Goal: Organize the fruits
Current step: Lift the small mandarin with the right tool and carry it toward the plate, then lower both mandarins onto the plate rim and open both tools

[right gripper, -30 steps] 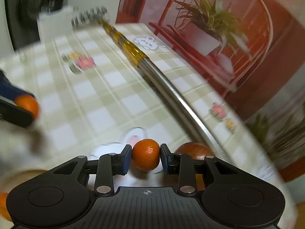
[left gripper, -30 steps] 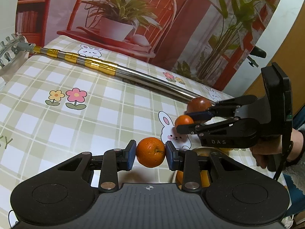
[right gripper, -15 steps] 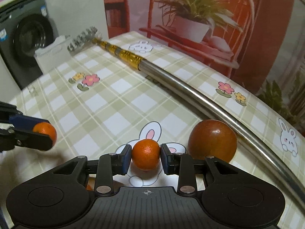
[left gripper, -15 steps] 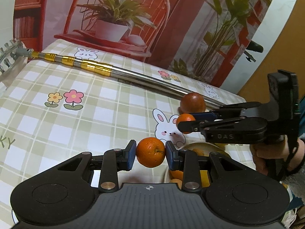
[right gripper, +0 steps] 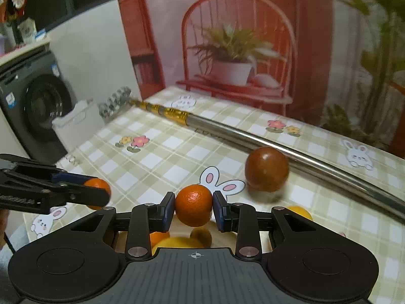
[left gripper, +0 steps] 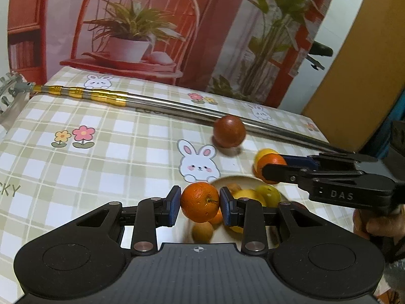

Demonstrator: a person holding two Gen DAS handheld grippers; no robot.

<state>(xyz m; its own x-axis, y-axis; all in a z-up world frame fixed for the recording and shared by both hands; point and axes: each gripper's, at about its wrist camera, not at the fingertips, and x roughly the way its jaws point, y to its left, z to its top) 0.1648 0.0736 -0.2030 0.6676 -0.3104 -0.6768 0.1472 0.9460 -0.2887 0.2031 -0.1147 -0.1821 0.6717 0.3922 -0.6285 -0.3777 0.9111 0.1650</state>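
right now your left gripper (left gripper: 200, 202) is pinching a round orange mandarin with a dimpled skin (left gripper: 200, 202) between its blue pads, lifted clear of the table. your right gripper (right gripper: 193, 209) is clamped the same way on a smaller smooth orange mandarin (right gripper: 193, 209), both pads pressed against its sides. from the left wrist view, the right gripper comes in from the right edge with its fruit at the tip, a yellow fruit (left gripper: 264, 153) just behind it. below and between your two grippers sits a pale round bowl (left gripper: 243, 179) holding yellow and orange fruits (left gripper: 255, 196); both held mandarins hang above or just beside its rim, though you cannot tell exactly how far over it they are. a glossy reddish-brown round fruit (right gripper: 266, 168) rests on the green-and-white checked tablecloth with bunny and flower prints (left gripper: 114, 152), just in front of a long steel pole with gold bands (left gripper: 162, 105) that lies across the table; it looks to touch or nearly touch the pole. your hand (left gripper: 374, 224) shows at the right edge of the left wrist view, gripping the right tool's handle.
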